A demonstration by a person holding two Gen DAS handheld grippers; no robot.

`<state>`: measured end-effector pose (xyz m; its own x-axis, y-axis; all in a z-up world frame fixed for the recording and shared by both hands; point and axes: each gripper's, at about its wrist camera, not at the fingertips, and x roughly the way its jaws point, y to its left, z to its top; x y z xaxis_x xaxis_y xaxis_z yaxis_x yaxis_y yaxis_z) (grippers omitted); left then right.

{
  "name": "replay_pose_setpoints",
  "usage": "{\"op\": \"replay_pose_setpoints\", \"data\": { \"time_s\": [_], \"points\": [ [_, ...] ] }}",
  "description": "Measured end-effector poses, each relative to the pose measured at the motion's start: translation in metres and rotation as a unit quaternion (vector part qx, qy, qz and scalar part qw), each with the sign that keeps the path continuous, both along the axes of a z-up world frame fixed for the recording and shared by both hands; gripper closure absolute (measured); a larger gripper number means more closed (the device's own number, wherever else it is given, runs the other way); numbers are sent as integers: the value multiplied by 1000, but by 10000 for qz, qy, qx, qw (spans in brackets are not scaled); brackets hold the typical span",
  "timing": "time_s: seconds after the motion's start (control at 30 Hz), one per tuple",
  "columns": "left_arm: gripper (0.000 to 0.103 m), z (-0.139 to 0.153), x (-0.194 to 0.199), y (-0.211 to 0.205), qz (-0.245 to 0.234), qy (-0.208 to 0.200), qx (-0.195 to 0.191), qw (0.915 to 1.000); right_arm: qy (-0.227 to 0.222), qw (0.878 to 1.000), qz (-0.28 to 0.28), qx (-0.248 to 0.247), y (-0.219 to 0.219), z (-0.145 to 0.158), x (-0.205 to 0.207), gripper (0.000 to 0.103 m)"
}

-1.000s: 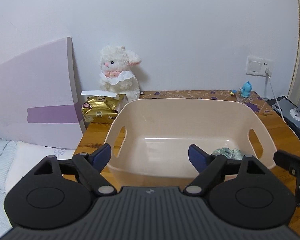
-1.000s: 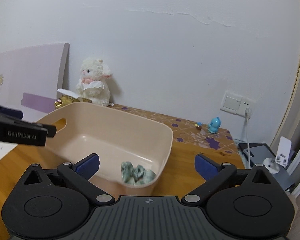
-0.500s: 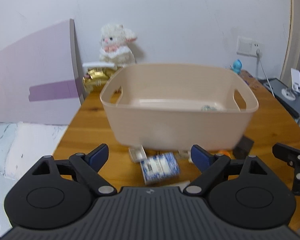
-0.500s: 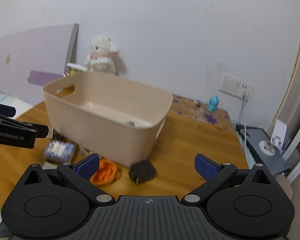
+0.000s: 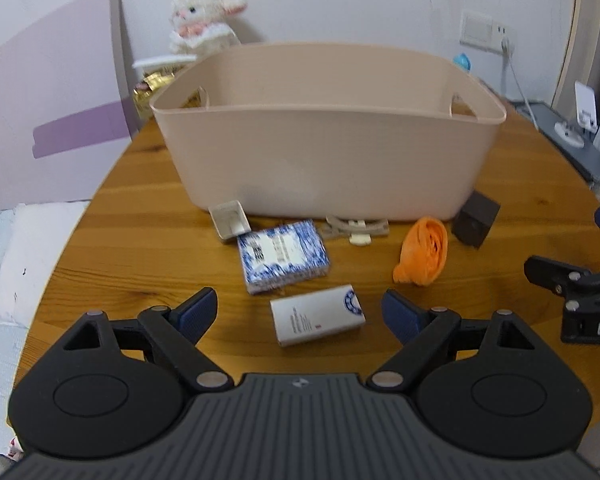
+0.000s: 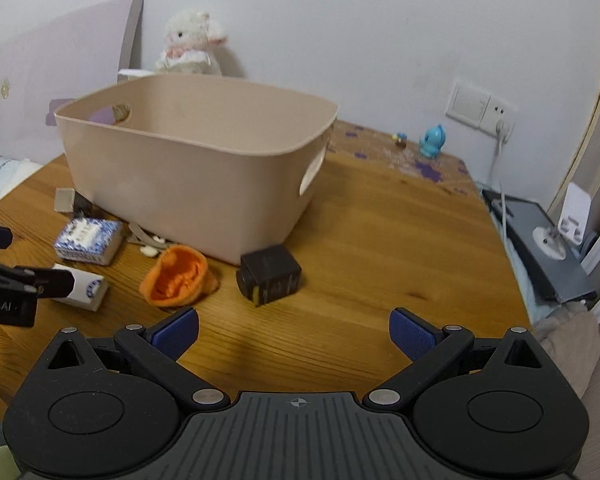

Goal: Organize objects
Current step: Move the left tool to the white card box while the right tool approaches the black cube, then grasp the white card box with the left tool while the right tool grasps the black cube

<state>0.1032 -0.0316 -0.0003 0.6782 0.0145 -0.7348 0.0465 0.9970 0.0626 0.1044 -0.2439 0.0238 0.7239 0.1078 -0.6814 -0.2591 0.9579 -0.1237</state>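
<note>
On the left we see a purple-and-white panel [image 5: 60, 92] leaning at the edge of the wooden table [image 5: 140, 248], and behind it a white plush lamb [image 5: 202, 16] sits against the wall beside a gold packet [image 5: 150, 86]. Our left gripper [image 5: 300, 312] hovers low over the table with its jaws spread wide and nothing between them; a white carton [image 5: 318, 320] lies flat just ahead of the gap. Beyond that lies a blue-and-white patterned pack [image 5: 282, 256], and a small open white box [image 5: 230, 220] sits close against the front wall of the beige bin [image 5: 328, 148], which stands upright in the middle of the table. To the right of the pack, a beige clip-like piece [image 5: 356, 230] lies at the foot of the bin, then a crumpled orange cloth [image 6: 178, 278], then a dark cube [image 6: 270, 274] near the bin's right front corner. Our right gripper [image 6: 294, 330] is held over bare wood in front of the cube, jaws likewise wide apart and empty. Farther right, a small blue figurine [image 6: 432, 142] stands near the wall socket [image 6: 480, 110].
</note>
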Motion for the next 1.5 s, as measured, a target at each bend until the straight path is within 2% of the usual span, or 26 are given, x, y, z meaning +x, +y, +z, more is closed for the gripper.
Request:
{"op": "replay_pose_setpoints", "data": {
  "time_s": [0.1, 0.47, 0.73, 0.83, 0.9, 0.93, 0.97, 1.0, 1.1, 1.3, 1.5],
  "points": [
    [13, -9, 7, -4, -27, 187, -8, 9998, 106, 9999, 0, -23, -2, -10, 11, 0],
    [13, -37, 35, 3, 211, 725, -427, 9962, 297, 9996, 21, 15, -6, -47, 57, 0],
    [16, -38, 41, 7, 246, 654, -295, 9971, 187, 9996, 109, 194, -2, -58, 78, 1],
    [19, -38, 36, 8, 164, 584, -226, 9979, 107, 9993, 198, 304, -1, -59, 78, 12],
    [31, -36, 34, 11, 122, 544, -235, 9982, 85, 9987, 287, 425, -1, -57, 75, 31],
    [35, -34, 33, 12, 98, 529, -237, 9983, 88, 9984, 326, 455, 0, -56, 74, 36],
    [39, -33, 33, 13, 75, 526, -242, 9983, 87, 9982, 367, 464, 2, -55, 72, 50],
    [39, -32, 33, 14, 62, 542, -247, 9982, 85, 9983, 389, 426, 4, -54, 71, 57],
    [40, -31, 30, 17, 39, 540, -256, 9982, 24, 9990, 383, 249, 10, -53, 66, 58],
    [40, -25, 27, 24, 87, 458, -300, 9985, 111, 9988, 226, 421, 1, -45, 46, 58],
    [40, -4, 9, 42, 172, 150, -354, 9991, -198, 9985, 247, 456, 2, -21, 16, 58]
  ]
}}
